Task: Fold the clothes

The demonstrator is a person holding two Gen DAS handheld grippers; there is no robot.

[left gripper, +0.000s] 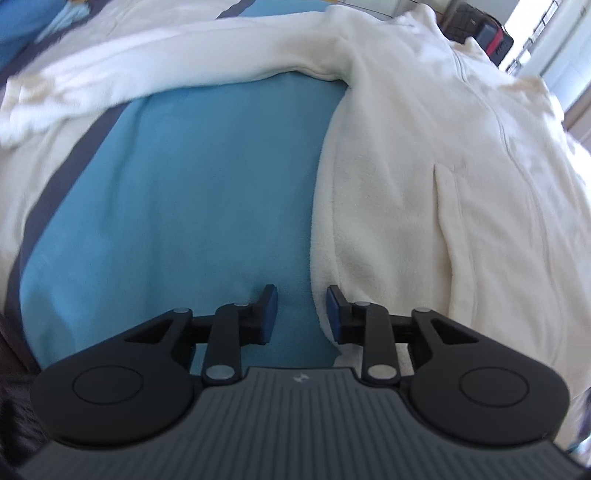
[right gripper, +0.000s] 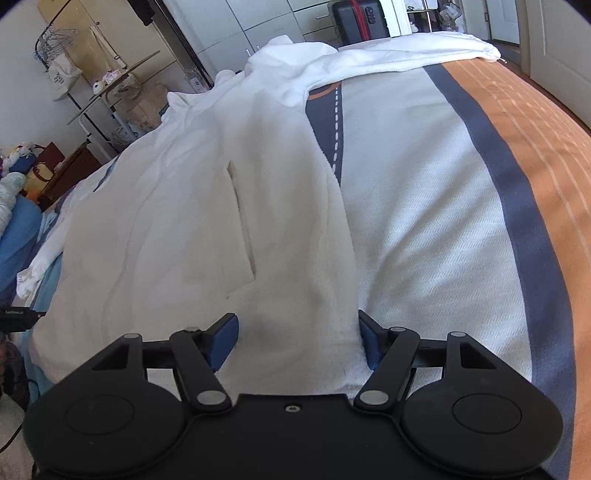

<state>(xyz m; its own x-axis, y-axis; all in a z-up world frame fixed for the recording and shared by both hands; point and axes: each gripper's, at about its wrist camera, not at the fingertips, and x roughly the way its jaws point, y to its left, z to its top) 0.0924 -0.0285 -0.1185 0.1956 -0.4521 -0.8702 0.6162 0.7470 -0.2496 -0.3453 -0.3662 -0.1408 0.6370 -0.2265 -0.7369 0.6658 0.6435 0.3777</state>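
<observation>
A white fleece zip jacket (left gripper: 443, 177) lies flat on the bed, front up, sleeves spread out. In the left wrist view one sleeve (left gripper: 155, 74) stretches left across the blue blanket (left gripper: 177, 206). My left gripper (left gripper: 301, 314) is open, low over the jacket's bottom left hem corner, its jaws either side of the hem edge. In the right wrist view the jacket (right gripper: 192, 221) fills the left and its other sleeve (right gripper: 406, 51) reaches far right. My right gripper (right gripper: 297, 341) is open wide over the bottom right hem corner, empty.
The bed cover has white, dark grey (right gripper: 517, 192) and orange (right gripper: 554, 147) bands on the right. A dark suitcase (right gripper: 358, 18), wardrobe doors and a wire rack (right gripper: 92, 92) stand beyond the bed. Blue bedding and clutter (right gripper: 18, 221) lie at the left.
</observation>
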